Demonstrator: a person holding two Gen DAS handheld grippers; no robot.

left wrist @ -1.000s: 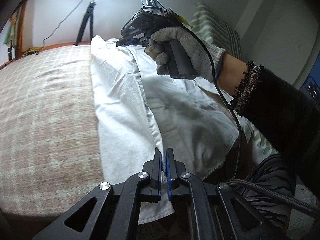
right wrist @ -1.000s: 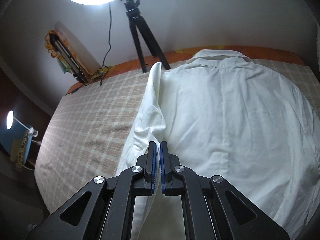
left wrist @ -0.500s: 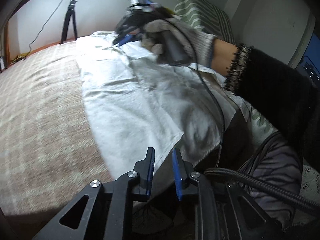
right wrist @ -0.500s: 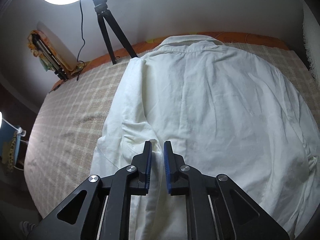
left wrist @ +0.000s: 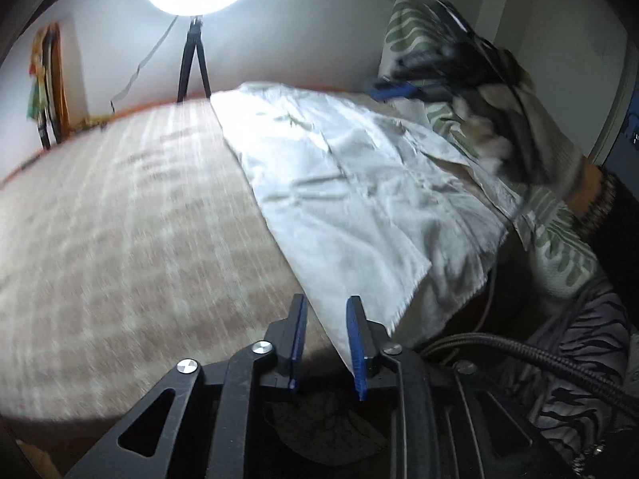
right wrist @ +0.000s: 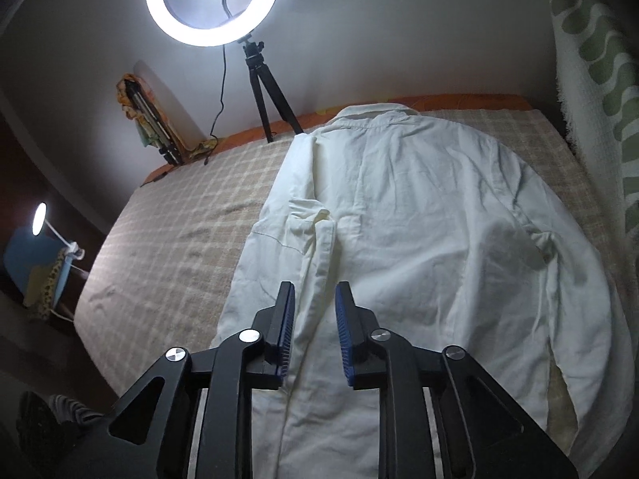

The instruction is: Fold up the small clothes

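Shirt (right wrist: 419, 215), white, lies back-up on the checked bed (right wrist: 179, 231), collar toward the far edge, its left side and sleeve now folded inward. A second ago both tongs were pinched on that edge — now the left gripper (left wrist: 325, 343) and right gripper (right wrist: 313, 331) are opening, holding nothing. First fold looks done; the right side remains.

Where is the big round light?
The glowing white ring light is at the top of both wrist views, left of centre, on a black tripod at the bed's far edge, just left of the white shirt's collar.
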